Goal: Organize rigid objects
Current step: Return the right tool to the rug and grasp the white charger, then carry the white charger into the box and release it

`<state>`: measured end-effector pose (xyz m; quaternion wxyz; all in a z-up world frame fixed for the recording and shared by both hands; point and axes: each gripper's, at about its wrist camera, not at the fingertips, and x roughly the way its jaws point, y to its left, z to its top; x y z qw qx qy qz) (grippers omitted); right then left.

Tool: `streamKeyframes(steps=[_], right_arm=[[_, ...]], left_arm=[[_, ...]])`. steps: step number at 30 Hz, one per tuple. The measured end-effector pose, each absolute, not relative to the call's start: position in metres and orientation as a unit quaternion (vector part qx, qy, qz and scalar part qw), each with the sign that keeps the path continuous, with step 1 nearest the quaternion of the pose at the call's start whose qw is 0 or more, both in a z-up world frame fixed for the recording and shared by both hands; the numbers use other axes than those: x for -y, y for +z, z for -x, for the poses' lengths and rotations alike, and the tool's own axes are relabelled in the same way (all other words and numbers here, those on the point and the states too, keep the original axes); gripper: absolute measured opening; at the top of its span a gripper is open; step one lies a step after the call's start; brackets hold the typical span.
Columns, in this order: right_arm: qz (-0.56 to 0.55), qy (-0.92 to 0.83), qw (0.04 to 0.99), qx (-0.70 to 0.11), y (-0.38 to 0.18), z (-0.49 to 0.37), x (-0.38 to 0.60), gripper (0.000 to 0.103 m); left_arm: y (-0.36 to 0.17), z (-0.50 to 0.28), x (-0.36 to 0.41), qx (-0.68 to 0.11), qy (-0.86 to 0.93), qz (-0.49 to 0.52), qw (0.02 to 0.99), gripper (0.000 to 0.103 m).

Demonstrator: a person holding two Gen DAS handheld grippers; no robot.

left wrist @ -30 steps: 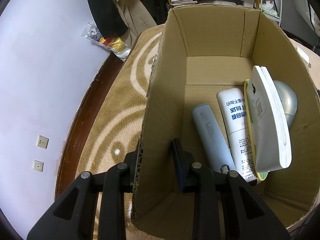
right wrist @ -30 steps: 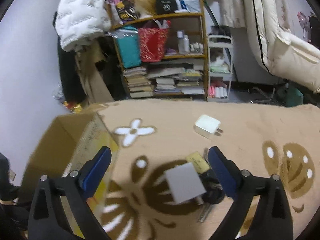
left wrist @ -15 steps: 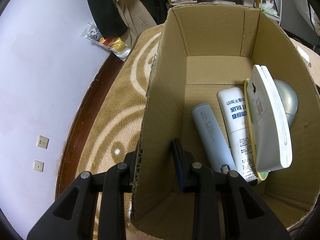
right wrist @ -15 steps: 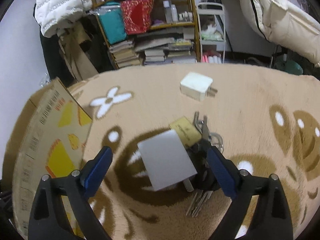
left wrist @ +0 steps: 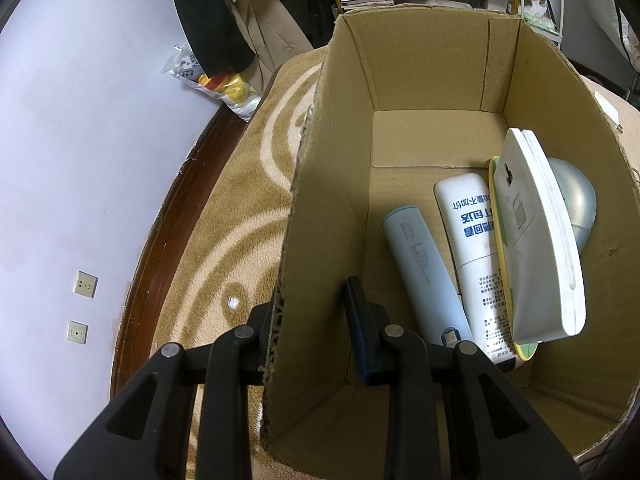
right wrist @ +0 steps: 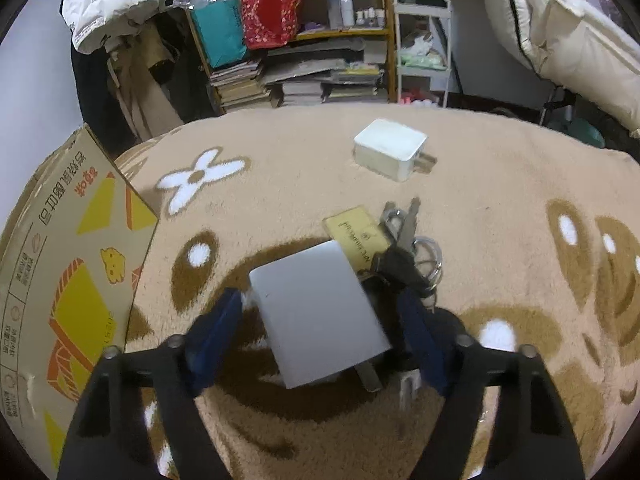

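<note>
A: Over the left edge of the carpet (right wrist: 500, 208), my left hand-held gripper (left wrist: 310, 320) straddles the near wall of the cardboard box (left wrist: 328, 208), one finger outside, one inside. It looks clamped on the wall.

B: Box contents?

A: Pale blue power bank (left wrist: 424, 272), white bottle (left wrist: 476, 248) just beside it, and a white flat device (left wrist: 540, 240) leaning on edge against the right wall, a grey dome (left wrist: 576, 200) behind it.

B: Right side?

A: My right hand-held gripper (right wrist: 320, 336) is wide open, fingers either side of the grey charger block (right wrist: 320, 312) lying on the carpet, not gripping it. A yellow card (right wrist: 356, 236) and a bunch of keys (right wrist: 404, 248) touch its far corner. A white charger (right wrist: 388, 154) lies further off, apart. The box stands at the carpet's left edge.
</note>
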<state>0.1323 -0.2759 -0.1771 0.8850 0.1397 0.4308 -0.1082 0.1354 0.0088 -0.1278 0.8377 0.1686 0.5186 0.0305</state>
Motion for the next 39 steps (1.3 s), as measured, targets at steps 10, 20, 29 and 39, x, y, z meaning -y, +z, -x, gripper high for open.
streamKeyframes(steps=[10, 20, 29, 39], right_arm=[[-0.141, -0.116, 0.883, -0.433, -0.182, -0.131, 0.272, 0.064], [-0.152, -0.110, 0.882, -0.431, -0.170, -0.120, 0.255, 0.055], [-0.126, -0.080, 0.908, -0.392, -0.134, -0.110, 0.233, 0.055], [-0.121, -0.043, 0.929, -0.346, -0.098, -0.100, 0.212, 0.055]], left_arm=[[-0.130, -0.135, -0.008, -0.520, 0.030, -0.168, 0.837, 0.027], [-0.136, -0.136, -0.014, -0.528, 0.028, -0.156, 0.835, 0.027], [-0.135, -0.137, -0.014, -0.528, 0.027, -0.155, 0.834, 0.027], [-0.135, -0.137, -0.015, -0.528, 0.027, -0.155, 0.834, 0.027]])
